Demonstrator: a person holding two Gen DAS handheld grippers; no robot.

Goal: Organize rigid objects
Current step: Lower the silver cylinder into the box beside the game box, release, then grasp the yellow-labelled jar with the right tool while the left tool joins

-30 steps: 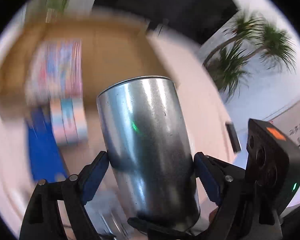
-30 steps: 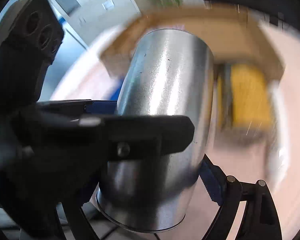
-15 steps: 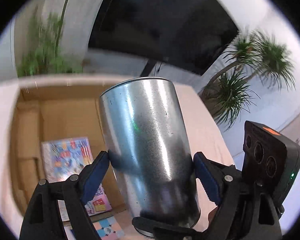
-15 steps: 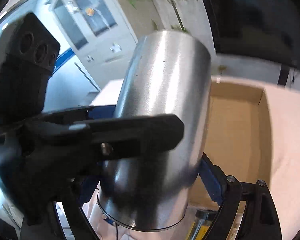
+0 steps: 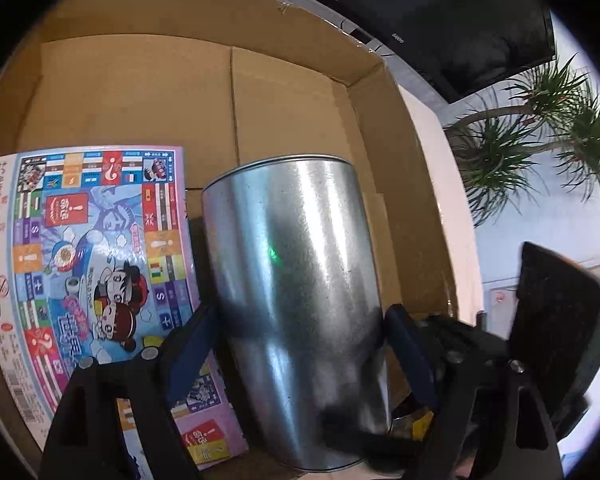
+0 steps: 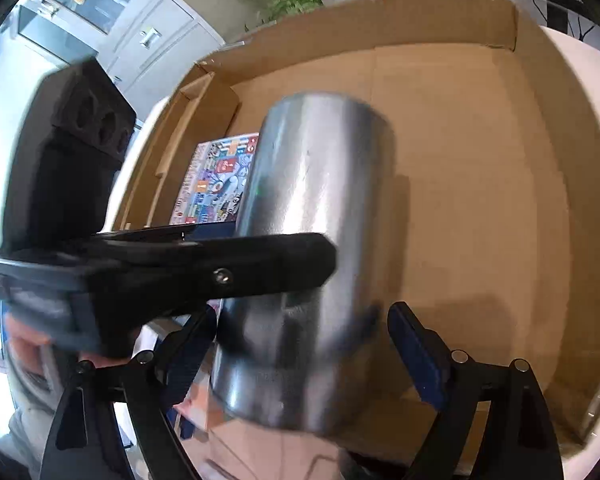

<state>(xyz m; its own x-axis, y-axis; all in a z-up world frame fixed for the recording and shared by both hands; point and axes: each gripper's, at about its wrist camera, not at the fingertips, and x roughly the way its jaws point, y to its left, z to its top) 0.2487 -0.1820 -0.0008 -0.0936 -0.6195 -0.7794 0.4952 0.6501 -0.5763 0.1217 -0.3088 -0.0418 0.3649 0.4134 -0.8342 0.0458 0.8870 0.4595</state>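
Placement step: metal canister, pinched by left gripper and right gripper, is held over cardboard box; lowering beside board game box is judged next.

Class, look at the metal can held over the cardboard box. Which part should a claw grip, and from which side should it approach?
Grip the metal can across its curved wall, near one end, approaching side-on with a finger on each opposite side, as the left claw does. The wall is straight and round, so both pads seat evenly; its flat end offers nothing to pinch.
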